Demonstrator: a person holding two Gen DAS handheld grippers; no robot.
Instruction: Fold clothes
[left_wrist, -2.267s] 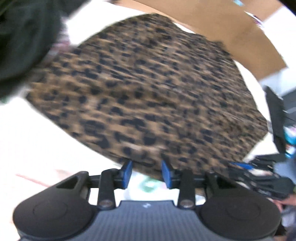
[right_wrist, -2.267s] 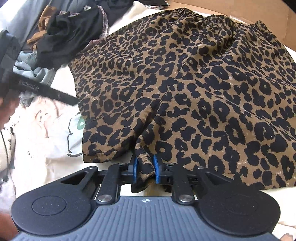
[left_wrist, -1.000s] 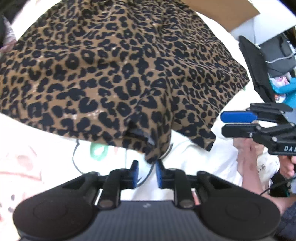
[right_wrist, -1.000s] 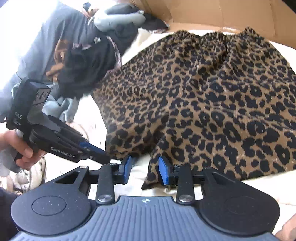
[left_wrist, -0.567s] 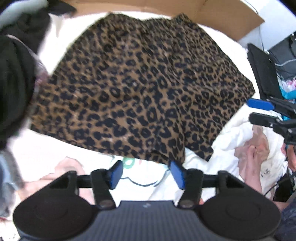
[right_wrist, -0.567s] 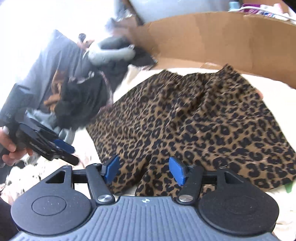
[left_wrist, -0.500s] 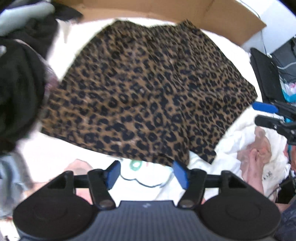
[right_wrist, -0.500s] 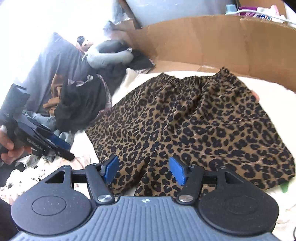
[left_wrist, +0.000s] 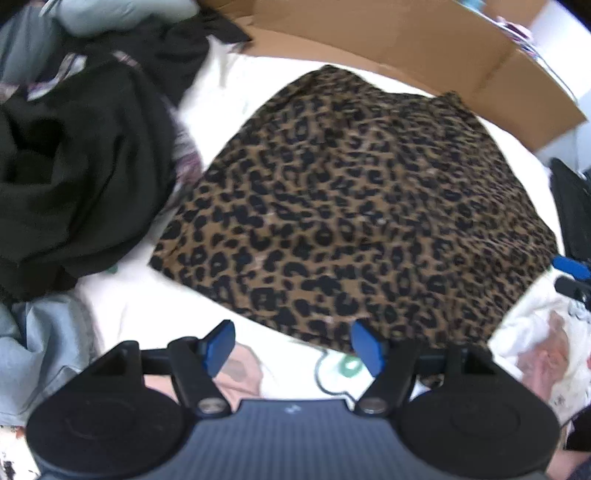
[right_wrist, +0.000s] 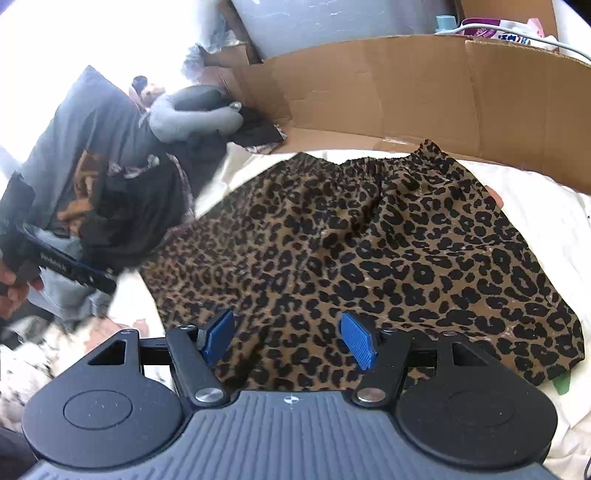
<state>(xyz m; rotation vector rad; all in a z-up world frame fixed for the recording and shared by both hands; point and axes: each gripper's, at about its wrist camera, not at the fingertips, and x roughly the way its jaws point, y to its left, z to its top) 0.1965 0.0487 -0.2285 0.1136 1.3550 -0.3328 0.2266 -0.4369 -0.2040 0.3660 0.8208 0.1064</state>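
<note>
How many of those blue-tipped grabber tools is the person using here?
2. The left gripper hovers open at the near edge of the leopard shorts. The right gripper is open above the shorts' near hem. Each also shows at the edge of the other's view.

Shorts (right_wrist: 369, 251): matt leopard cloth; box (right_wrist: 424, 88): plain matt cardboard.
</note>
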